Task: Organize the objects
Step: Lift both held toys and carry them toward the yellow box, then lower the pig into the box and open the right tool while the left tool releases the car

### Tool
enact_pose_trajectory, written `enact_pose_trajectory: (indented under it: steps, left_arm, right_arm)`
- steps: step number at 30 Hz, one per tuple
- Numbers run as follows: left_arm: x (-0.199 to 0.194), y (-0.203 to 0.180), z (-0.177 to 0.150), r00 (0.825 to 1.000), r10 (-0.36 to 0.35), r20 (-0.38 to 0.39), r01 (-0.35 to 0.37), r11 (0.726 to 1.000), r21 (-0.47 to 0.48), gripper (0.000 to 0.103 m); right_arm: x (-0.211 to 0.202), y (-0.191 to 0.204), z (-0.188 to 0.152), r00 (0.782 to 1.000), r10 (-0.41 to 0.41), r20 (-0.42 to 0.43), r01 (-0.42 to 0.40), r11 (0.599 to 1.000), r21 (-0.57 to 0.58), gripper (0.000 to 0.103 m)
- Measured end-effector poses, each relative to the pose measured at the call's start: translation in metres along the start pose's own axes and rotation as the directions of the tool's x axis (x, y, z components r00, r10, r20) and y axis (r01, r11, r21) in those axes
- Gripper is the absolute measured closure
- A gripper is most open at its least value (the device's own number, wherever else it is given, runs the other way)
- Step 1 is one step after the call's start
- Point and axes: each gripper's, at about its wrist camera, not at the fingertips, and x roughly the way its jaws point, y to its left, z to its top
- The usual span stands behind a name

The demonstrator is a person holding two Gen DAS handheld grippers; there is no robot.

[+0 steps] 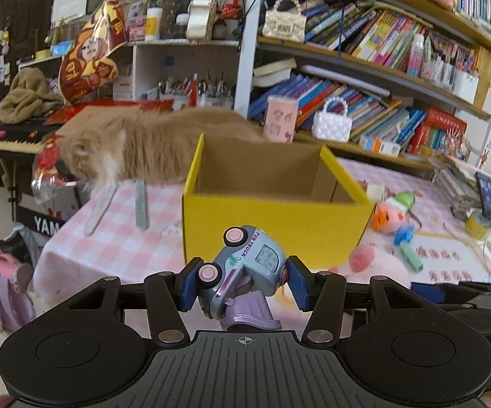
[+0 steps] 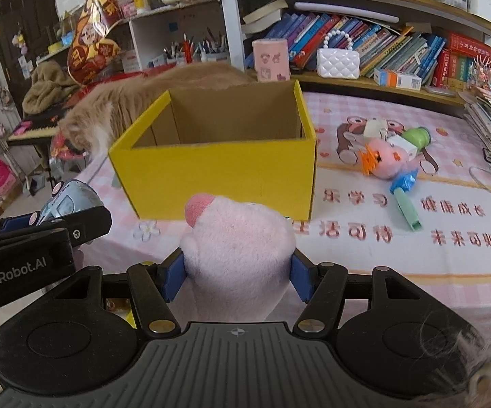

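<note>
I have both tongs loaded and raised in front of the yellow box (image 2: 218, 170), which stands open-topped on the pink checked table (image 2: 398, 265) so I can drop things straight in. My left tongs (image 1: 243, 284) are clamped on the toy truck (image 1: 245, 265): a small pale blue car with pink wheels and "FUN TRUCK" lettered on its side, tipped up on end between the blue pads, a lilac part hanging below it. My right tongs (image 2: 237, 277) squeeze the pink plush toy (image 2: 237, 248), soft and fuzzy with a darker pink nub on top, bulging above the pads because the grip sits low on its body. The box looks empty as far as I can see inside. More toys (image 2: 391, 159) lie in a loose heap on the table to the right of the box, not yet gathered. A ginger cat (image 1: 136, 146) stands just behind the box, head down over the table's edge, so I judge the drop should be gentle.
</note>
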Motion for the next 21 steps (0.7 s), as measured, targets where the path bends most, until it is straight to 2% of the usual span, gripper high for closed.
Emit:
enact_pose_trajectory:
  steps: [6, 11, 16, 21]
  left_arm:
    - [0.012, -0.004, 0.039, 0.997, -0.007, 0.075, 0.007, 1.000, 0.003, 0.051]
    - [0.036, -0.007, 0.068, 0.993, 0.024, 0.118, -0.024, 1.000, 0.001, 0.051]
    - [0.075, -0.003, 0.087, 0.993, 0.069, 0.094, -0.068, 0.998, -0.009, 0.051]
    - [0.121, 0.003, 0.098, 0.990, 0.137, 0.043, -0.137, 0.991, -0.008, 0.051]
  right_arm:
    - [0.008, -0.005, 0.041, 0.994, 0.027, 0.109, -0.026, 1.000, -0.010, 0.043]
    - [0.028, -0.012, 0.080, 0.984, 0.047, 0.174, -0.039, 0.998, -0.048, 0.043]
    - [0.067, -0.024, 0.109, 0.982, 0.061, 0.178, -0.053, 0.997, -0.052, 0.043]
    - [0.117, -0.030, 0.127, 0.986, 0.100, 0.131, -0.092, 0.994, -0.064, 0.044]
